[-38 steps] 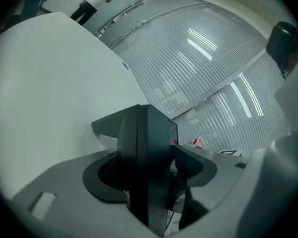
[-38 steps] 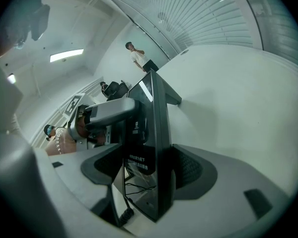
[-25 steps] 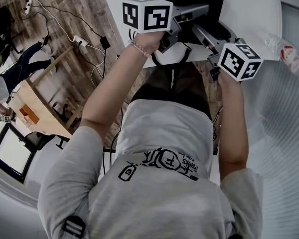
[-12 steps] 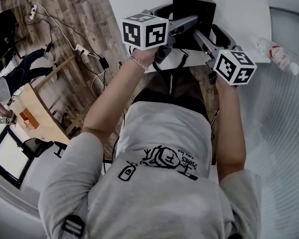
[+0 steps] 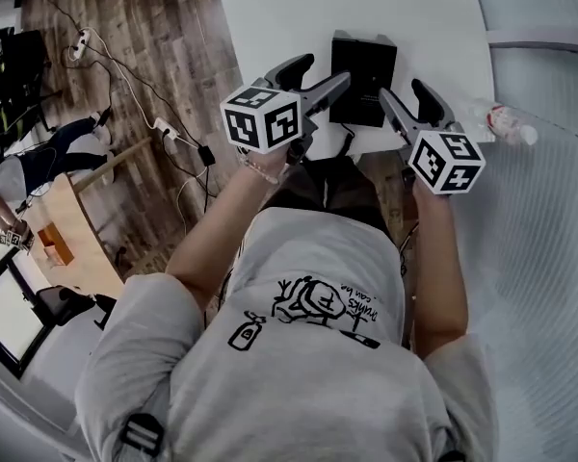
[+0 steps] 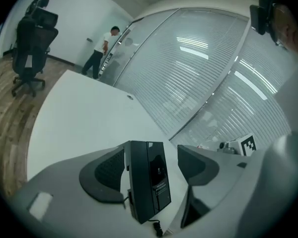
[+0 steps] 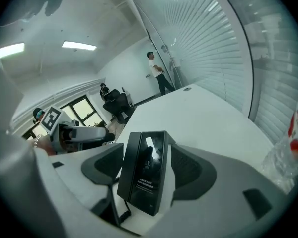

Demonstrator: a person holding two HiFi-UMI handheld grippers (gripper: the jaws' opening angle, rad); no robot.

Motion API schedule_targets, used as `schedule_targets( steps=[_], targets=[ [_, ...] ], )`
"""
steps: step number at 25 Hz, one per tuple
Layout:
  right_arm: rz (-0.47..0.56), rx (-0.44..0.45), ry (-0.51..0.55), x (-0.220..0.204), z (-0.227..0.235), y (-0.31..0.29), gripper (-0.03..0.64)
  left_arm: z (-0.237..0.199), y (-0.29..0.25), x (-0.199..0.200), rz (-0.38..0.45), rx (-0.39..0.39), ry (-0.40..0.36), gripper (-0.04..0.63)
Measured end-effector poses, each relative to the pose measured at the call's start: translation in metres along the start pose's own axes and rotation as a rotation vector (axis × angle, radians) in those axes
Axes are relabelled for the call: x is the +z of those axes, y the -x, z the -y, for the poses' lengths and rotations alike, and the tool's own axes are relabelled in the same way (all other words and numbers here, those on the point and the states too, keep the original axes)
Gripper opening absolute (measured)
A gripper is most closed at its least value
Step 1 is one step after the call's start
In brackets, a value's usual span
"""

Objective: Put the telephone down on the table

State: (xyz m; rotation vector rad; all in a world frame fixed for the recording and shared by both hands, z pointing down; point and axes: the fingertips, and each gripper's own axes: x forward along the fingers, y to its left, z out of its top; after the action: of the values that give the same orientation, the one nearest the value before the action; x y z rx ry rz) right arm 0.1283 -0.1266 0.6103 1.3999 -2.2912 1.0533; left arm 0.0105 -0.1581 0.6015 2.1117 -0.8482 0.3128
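A black telephone [image 5: 363, 77] lies flat on the white table [image 5: 279, 17], its cord [image 5: 347, 142] trailing over the near edge. My left gripper [image 5: 320, 73] hovers over the phone's near left corner; its jaws have just been opening and stand wide. In the left gripper view the telephone [image 6: 148, 180] shows through the gap of the left gripper [image 6: 151, 167], below it and touched by neither pad. My right gripper [image 5: 409, 99] hangs at the phone's near right side, open too. The right gripper view has the telephone [image 7: 144, 177] lying below the right gripper [image 7: 145, 168], untouched.
A plastic water bottle [image 5: 501, 123] lies at the table's right edge, beside a glass wall with blinds [image 5: 549, 210]. Wooden floor with a power strip and cables [image 5: 159, 128] runs along the left. An office chair [image 6: 32, 43] and a standing person [image 6: 100, 51] are far off.
Both grippers have lifted and drawn back toward the person, away from the telephone's sides. The telephone stays lying on the table.
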Motion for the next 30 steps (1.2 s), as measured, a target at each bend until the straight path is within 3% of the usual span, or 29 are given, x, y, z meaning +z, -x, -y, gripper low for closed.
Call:
schedule_targets(
  steps=[3,5,11,21,30],
  targets=[
    [0.026,-0.014,0.054,0.019,-0.008,0.017,0.287,0.016,0.019,0.018,0.043,-0.003,-0.038,0.313],
    [0.041,-0.022,0.089,0.031,-0.014,0.028,0.283,0.027,0.032,0.029,0.070,-0.003,-0.075,0.262],
    [0.103,-0.058,0.186,0.059,-0.030,0.063,0.204,0.063,0.063,0.047,0.124,-0.002,-0.214,0.143],
    [0.204,-0.066,0.332,0.112,-0.081,0.120,0.124,0.128,0.111,0.090,0.237,-0.028,-0.367,0.074],
    [0.309,-0.051,0.390,0.158,-0.122,0.170,0.097,0.181,0.152,0.125,0.342,-0.073,-0.433,0.040]
  ],
)
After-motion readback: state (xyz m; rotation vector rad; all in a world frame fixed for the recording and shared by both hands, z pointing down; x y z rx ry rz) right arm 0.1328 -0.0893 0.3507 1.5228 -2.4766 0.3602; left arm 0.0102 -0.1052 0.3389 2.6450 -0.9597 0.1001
